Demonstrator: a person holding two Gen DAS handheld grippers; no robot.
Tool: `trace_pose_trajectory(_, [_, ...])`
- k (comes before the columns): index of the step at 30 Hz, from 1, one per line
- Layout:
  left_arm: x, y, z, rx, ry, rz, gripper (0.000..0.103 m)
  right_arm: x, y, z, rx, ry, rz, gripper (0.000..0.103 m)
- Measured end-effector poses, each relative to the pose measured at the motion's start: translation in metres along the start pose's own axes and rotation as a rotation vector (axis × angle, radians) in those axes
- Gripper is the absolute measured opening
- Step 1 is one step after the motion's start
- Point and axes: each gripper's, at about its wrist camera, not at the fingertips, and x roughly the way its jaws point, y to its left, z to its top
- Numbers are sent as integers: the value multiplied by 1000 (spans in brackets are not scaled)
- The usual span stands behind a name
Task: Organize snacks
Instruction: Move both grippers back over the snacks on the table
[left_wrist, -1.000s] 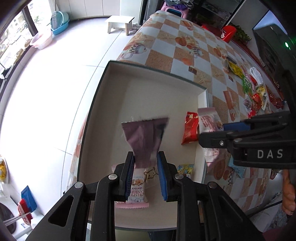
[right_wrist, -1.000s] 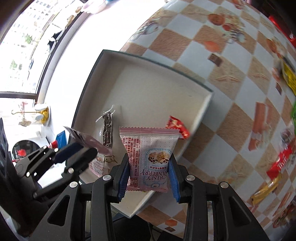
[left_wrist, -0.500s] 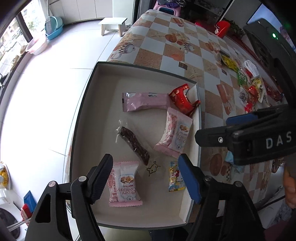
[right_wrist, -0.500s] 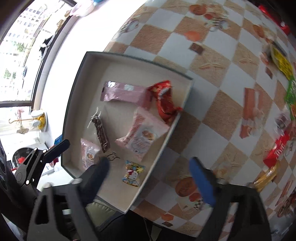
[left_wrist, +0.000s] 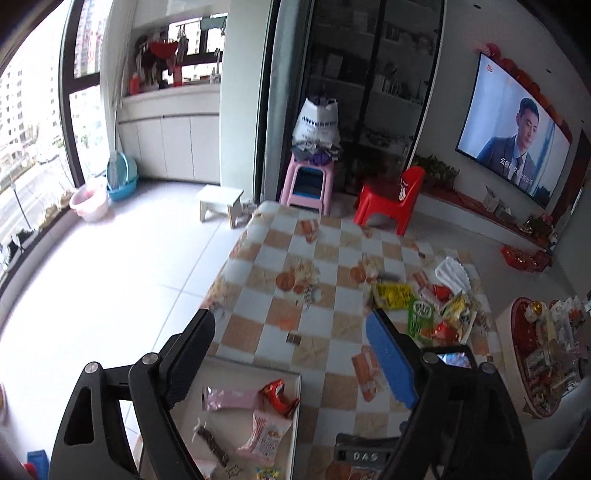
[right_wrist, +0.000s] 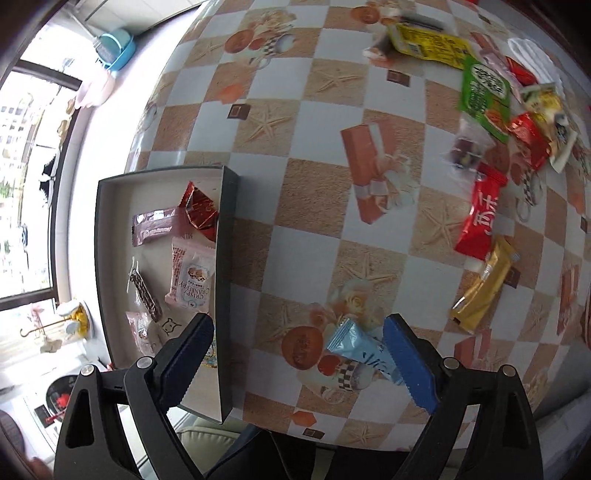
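- Hovering above the checkered table (right_wrist: 310, 206), the right tongs (right_wrist: 299, 354) are spread wide with nothing between the pads; a light blue snack packet (right_wrist: 360, 350) lies on the table just inside the right-hand blue pad (right_wrist: 410, 365).
- The left tongs (left_wrist: 291, 354) are also wide open and empty, raised over the table and facing the room.
- A shallow box tray (right_wrist: 225, 266) sits at the table's near edge, holding a cranberry crisp packet (right_wrist: 190, 273), a long pink-brown wrapper (right_wrist: 157, 225), a crumpled red wrapper (right_wrist: 199, 210) and a dark chocolate bar in clear film (right_wrist: 146, 293).
- A pile of loose snacks lies well apart from the tray: a green packet (right_wrist: 484, 96), a yellow packet (right_wrist: 428, 44), a red packet (right_wrist: 480, 218) and a gold bar (right_wrist: 484, 286).
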Motion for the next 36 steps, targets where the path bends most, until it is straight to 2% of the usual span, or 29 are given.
trace_pose_trajectory(2, [-7, -16, 11, 14, -40, -20, 103, -5, -6, -3, 10, -12, 4, 94])
trace_pose_trajectory(3, [-11, -23, 13, 16, -60, -48, 103, -8, -11, -4, 20, -19, 5, 94])
trace_pose_trajectory(6, [-16, -38, 14, 8, -96, -195, 103, -15, -35, -8, 63, -33, 5, 94])
trace_pose_trajectory(8, [-9, -51, 10, 7, -71, -224, 103, -16, -55, -12, 109, -35, 4, 94])
trace_pose_trajectory(10, [5, -61, 5, 36, -3, -202, 103, -13, -78, -18, 167, -30, 0, 94])
trace_pose_trajectory(15, [67, -86, -21, 174, 307, -117, 103, 0, -148, -44, 340, 11, 0, 94])
trace_pose_trajectory(17, [85, -95, -38, 231, 372, -86, 103, 9, -172, -57, 398, 38, -1, 94])
trace_pose_trajectory(22, [122, -127, -65, 332, 481, -38, 103, 28, -218, -90, 503, 104, 5, 94])
trace_pose_trajectory(25, [157, -149, -76, 318, 562, -46, 103, 34, -234, -104, 529, 126, 15, 94])
trace_pose_trajectory(30, [205, -188, -81, 352, 609, -19, 103, 33, -248, -115, 526, 127, 21, 94])
trace_pose_trajectory(36, [256, -226, -92, 379, 644, -25, 103, 33, -263, -130, 525, 137, 46, 94])
